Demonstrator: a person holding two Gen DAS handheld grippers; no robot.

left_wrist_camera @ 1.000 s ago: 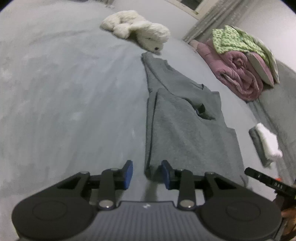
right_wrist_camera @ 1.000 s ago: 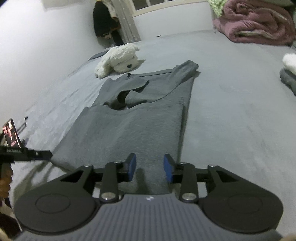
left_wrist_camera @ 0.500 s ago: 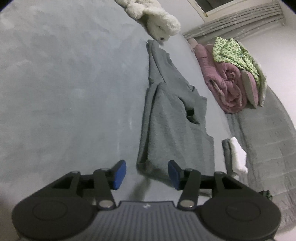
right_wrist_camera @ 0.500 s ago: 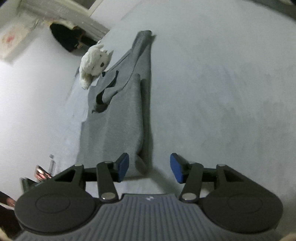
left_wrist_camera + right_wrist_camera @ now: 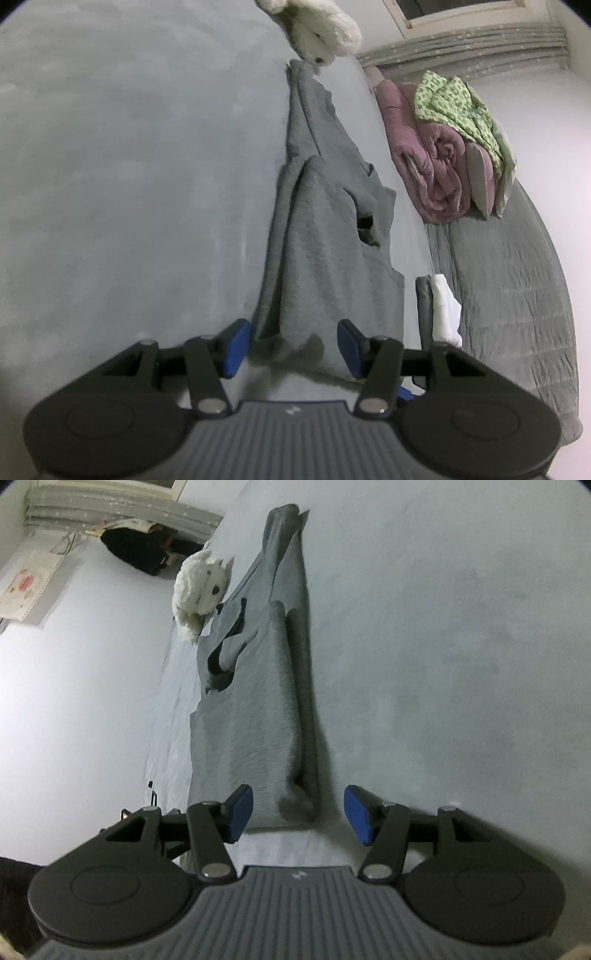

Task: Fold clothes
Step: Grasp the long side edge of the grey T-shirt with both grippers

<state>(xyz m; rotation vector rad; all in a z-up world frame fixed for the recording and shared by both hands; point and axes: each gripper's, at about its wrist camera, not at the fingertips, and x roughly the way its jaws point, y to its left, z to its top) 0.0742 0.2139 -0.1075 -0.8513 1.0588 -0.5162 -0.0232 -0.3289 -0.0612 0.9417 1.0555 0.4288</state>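
Note:
A grey long-sleeved garment (image 5: 325,229) lies flat on the pale grey bed (image 5: 129,184), its sleeves folded in and its collar toward the far end. My left gripper (image 5: 293,347) is open and low at the near hem, one corner of which lies between the blue pads (image 5: 236,347) without being pinched. In the right wrist view the same garment (image 5: 255,720) runs away from me. My right gripper (image 5: 299,814) is open around the other near corner, a thick folded edge. Its pads (image 5: 356,816) stand clear of the cloth.
A white plush toy (image 5: 321,33) lies past the garment's far end, also seen as the plush toy (image 5: 199,590). A rolled pink quilt (image 5: 432,155) with green patterned cloth (image 5: 461,107) sits to the right. A small folded white and grey pile (image 5: 443,310) lies beside the garment.
Both grippers have rolled, sunk toward the near hem and spread their jaws wider. The garment's near corners now sit between the pads. The garment itself has not moved.

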